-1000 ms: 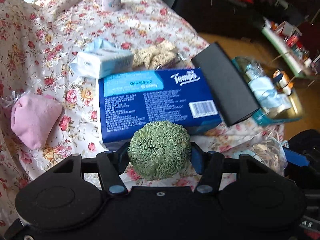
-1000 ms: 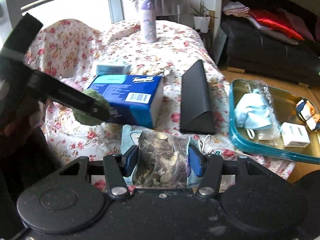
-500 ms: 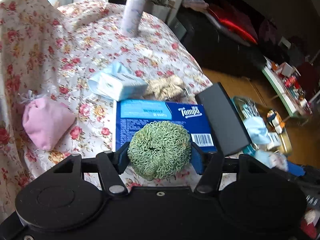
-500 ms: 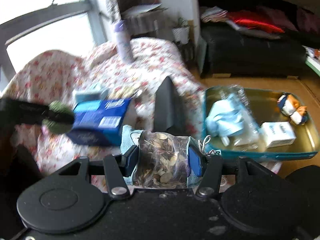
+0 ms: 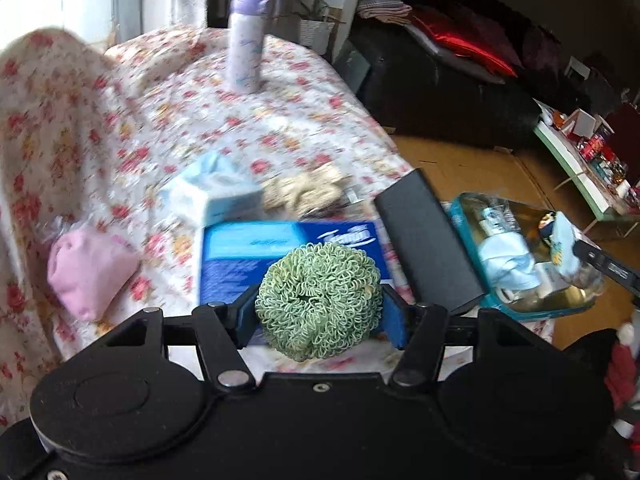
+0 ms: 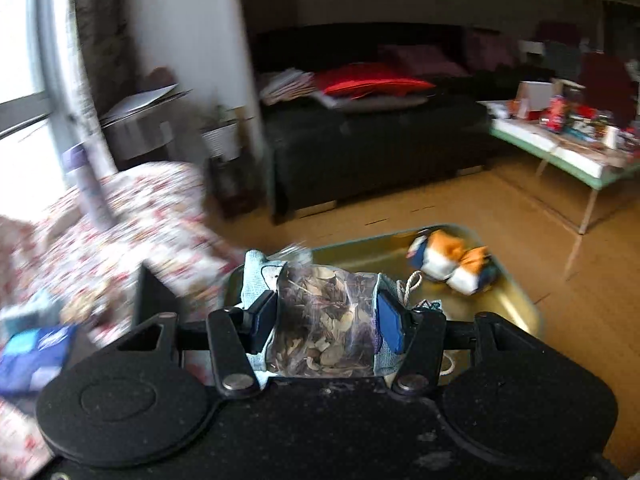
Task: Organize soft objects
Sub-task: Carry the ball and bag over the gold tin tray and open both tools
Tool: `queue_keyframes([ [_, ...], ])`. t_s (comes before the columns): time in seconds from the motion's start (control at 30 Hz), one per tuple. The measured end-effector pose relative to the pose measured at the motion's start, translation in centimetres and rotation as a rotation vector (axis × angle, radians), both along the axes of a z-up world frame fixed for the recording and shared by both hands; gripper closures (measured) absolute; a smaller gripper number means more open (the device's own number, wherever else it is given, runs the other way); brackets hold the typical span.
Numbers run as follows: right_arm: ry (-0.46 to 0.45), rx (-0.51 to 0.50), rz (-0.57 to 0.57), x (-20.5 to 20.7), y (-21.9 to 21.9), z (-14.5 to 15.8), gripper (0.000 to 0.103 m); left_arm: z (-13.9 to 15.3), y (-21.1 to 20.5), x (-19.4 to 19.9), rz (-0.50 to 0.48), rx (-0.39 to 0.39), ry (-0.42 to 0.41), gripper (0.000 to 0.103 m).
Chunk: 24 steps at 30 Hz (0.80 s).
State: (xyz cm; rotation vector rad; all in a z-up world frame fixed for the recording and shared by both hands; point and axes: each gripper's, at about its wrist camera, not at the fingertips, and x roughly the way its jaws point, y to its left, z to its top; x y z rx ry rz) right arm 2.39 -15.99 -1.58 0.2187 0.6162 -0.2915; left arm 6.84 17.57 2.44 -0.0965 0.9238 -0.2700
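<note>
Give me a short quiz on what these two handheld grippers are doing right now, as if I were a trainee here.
1. What does the left gripper hold?
2. True or false: the right gripper is empty.
3. Which thing lies in the gold tray? A) an orange, white and blue soft toy B) the purple bottle C) the pink pouch

Key
1. A green curly scrubber ball, clamped between its pads.
2. False: it grips a clear sachet of dried leaves.
3. A: the orange, white and blue soft toy lies in the tray; the purple bottle and pink pouch are on the floral cloth.
</note>
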Motion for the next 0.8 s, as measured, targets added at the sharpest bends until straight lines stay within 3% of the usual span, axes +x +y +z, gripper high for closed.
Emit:
queue_keyframes([
  [0.2,-0.032,0.027,-0.200,1.4,-4.0,-1.4,0.050,3.4,-6.3,1.9,-0.081,0.001,-0.037,0.046],
  [0.33,-0.031,0.082,-0.290,1.1,-6.3,-1.9,0.050,4.1,-11.5,3.7,-0.155,0.005,-0.039,0.046],
  [0.6,-0.051,0.093,-0.371,0.6,-7.7,-2.3,0.049,2.6,-21.2,7.1,-0.243,0.026,0.019,0.045],
  [0.8,-0.010,0.062,-0.385,1.3,-7.4,-2.9,0.049,0.8,-26.3,9.5,-0.266,0.059,0.079,0.045],
])
